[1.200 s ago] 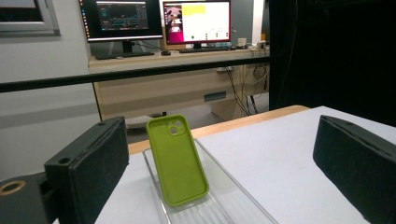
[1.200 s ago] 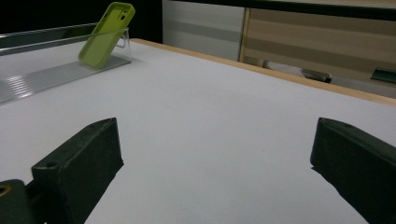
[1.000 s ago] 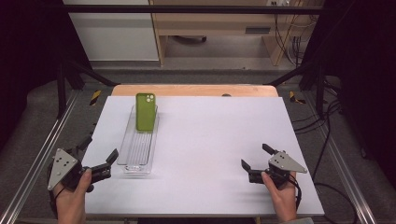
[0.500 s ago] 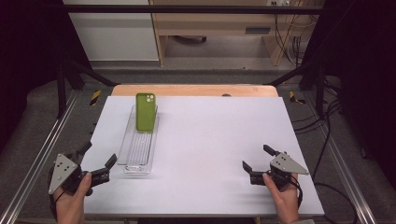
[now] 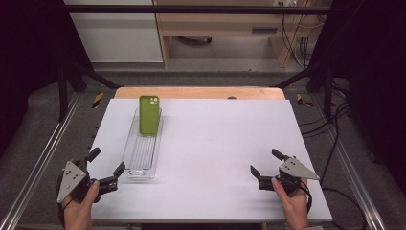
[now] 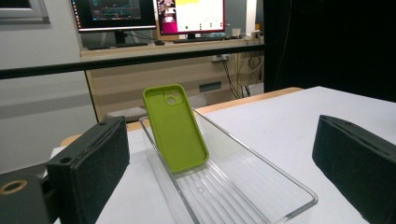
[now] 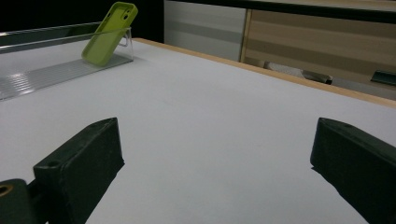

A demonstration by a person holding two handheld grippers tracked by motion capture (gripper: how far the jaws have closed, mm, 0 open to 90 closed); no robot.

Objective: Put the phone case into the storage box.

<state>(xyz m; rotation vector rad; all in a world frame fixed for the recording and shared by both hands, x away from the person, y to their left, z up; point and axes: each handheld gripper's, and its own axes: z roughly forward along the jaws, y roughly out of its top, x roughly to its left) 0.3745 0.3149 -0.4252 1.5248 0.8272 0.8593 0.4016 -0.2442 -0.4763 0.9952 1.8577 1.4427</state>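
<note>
A green phone case [image 5: 149, 114] leans upright against the far end of a clear ribbed plastic tray [image 5: 141, 154] on the left half of the white table [image 5: 215, 143]. In the left gripper view the case [image 6: 176, 128] stands in the tray [image 6: 243, 186] just beyond the open jaws. My left gripper [image 5: 106, 165] hovers open at the table's front left corner, close to the tray's near end. My right gripper [image 5: 265, 163] is open at the front right, holding nothing. From the right gripper view the case [image 7: 109, 32] and tray [image 7: 51, 72] lie far off to the left.
A wooden strip [image 5: 198, 92] borders the table's far edge. Metal rails [image 5: 43, 148] run along both sides, with cables [image 5: 335, 124] on the floor at the right. Monitors [image 6: 154, 16] stand on a desk beyond the table.
Both hands have drawn slightly back toward the table's front edge. The left gripper has dropped a little lower at the corner. The case and tray have not moved.
</note>
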